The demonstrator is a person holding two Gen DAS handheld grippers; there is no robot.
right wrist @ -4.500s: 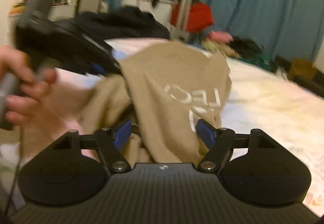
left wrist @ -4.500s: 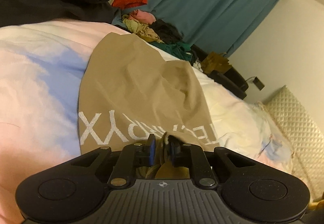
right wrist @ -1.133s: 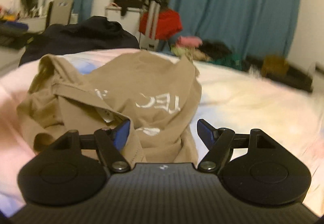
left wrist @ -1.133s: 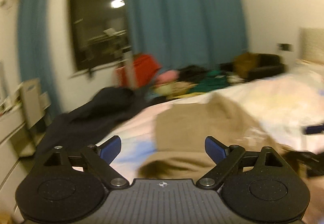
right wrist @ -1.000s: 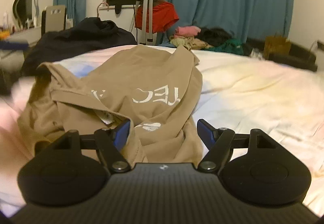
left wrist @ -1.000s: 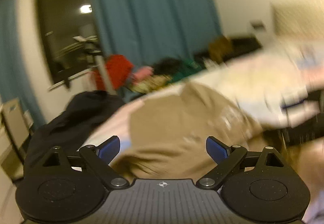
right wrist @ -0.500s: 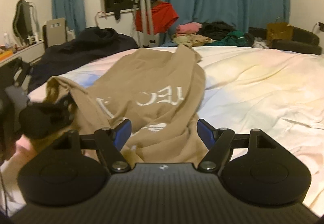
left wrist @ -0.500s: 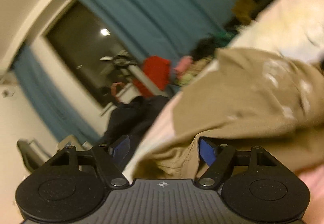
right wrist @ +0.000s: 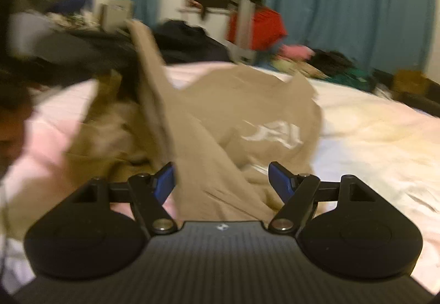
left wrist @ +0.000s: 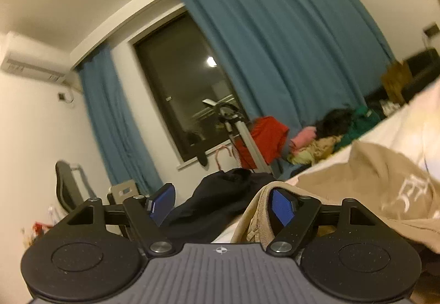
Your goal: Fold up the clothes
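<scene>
L gripper (left wrist: 220, 205) is sitting w/ its jaws spread wide, nothing pinched. A ribbed hem edge of the tan shirt (left wrist: 365, 183) is draping over the right-hand blue pad (left wrist: 282, 207), hanging partly into the gap. The other pad is standing clear, w/ the dark clothes pile (left wrist: 220, 199) showing behind it. Judging by that, the gripper is lining up on the hem so it can close on a single edge, not a bunch of layers. The camera is tilting up, so mostly the window (left wrist: 187, 89) and blue curtains (left wrist: 288, 56) are filling the view beyond.

R gripper (right wrist: 221, 180) is also spread apart, holding nothing. A raised fold of the shirt (right wrist: 247, 122) is running down between its jaws, close to the left pad, but not clamped. It's probably waiting for a second grab point on the near side, so both ends of an edge can be pulled taut.

The shirt is lying crumpled on the bed (right wrist: 371, 133), white print facing up, one flap lifting toward the left of the right wrist view. That part is blurry, so can't tell what's lifting it. The bed is giving a wide flat surface for spreading. Fold looks barely begun; shirt needs flattening first. More clothes (right wrist: 316, 59) are piling at the far edge, apart from the shirt.
</scene>
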